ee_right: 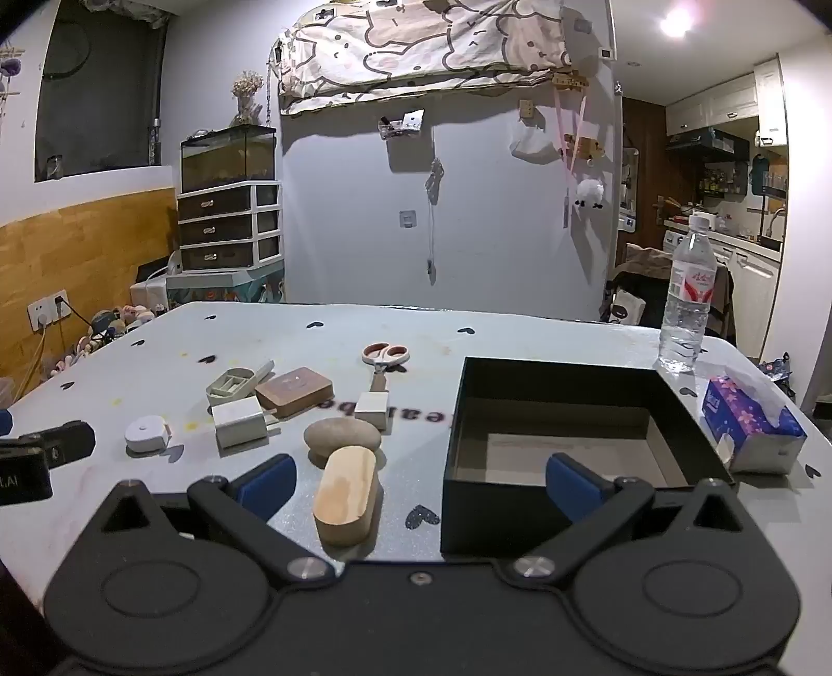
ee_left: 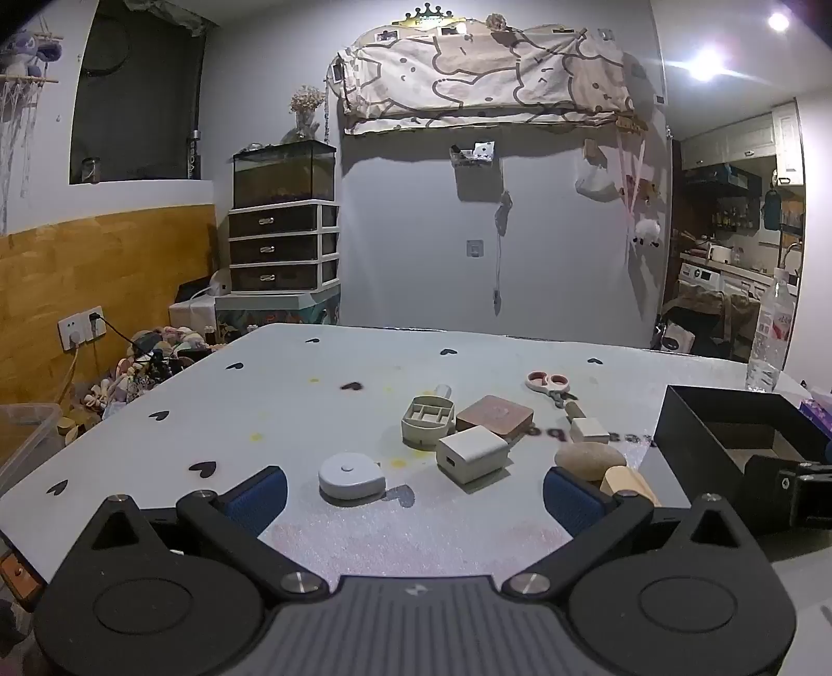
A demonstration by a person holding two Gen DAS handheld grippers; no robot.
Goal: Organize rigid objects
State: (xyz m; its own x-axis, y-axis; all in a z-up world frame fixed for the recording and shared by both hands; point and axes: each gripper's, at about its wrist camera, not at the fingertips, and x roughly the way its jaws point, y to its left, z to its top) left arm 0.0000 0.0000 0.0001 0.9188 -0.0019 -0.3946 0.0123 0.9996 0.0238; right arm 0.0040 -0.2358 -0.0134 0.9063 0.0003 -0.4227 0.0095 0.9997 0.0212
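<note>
Hovering low over the counter (ee_left: 156, 447), both tools, left (ee_left: 414, 491) and right (ee_right: 418, 481), gape wide and empty; wooden block (ee_right: 347, 494), stone (ee_right: 340, 438), black box (ee_right: 561, 520) lie ahead.

Room lighting is dim and cool in both views. Light comes from ceiling lamps (ee_left: 704, 70) at upper right; in the left wrist view they flare with horizontal streaks, in the right wrist view one lamp (ee_right: 676, 23) blooms. The tabletop (ee_left: 312, 416) is evenly lit, and things on it cast short, soft shadows. Fisheye distortion bends walls and tabletop edges, and the corners vignette to black. Focus is sharp at centre, with fine grain.
</note>
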